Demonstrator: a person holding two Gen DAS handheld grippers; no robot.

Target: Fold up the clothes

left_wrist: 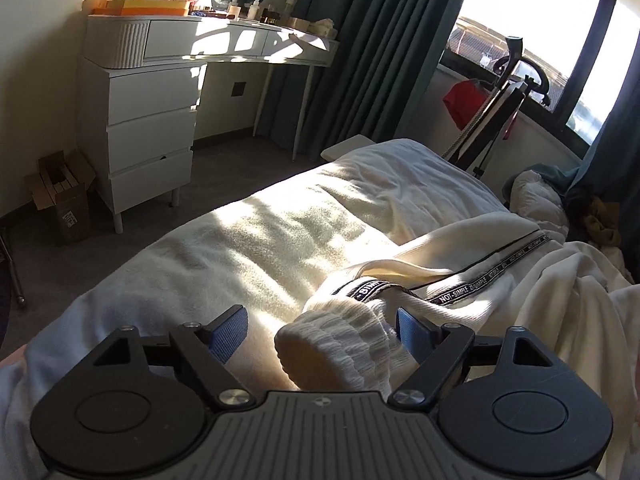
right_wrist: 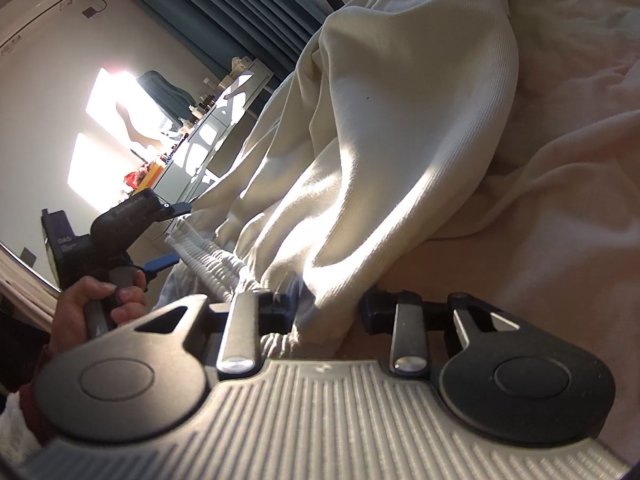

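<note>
Cream sweatpants (left_wrist: 460, 256) with a black lettered side stripe lie on the bed. Their ribbed elastic waistband (left_wrist: 340, 344) sits between the blue pads of my left gripper (left_wrist: 320, 330), whose jaws stand wide open around it. In the right wrist view the same pants (right_wrist: 392, 128) lie bunched and the waistband (right_wrist: 212, 260) runs left toward the left gripper (right_wrist: 168, 236), held in a hand. My right gripper (right_wrist: 326, 308) is open, with the pants' fabric edge between its jaws.
The bed has a cream fleece blanket (left_wrist: 248, 232). A white dresser and vanity (left_wrist: 152, 128) stand at the left beyond the bed, with a cardboard box (left_wrist: 60, 196) on the floor. Dark curtains (left_wrist: 372, 52), a window and a stand (left_wrist: 492, 120) are behind.
</note>
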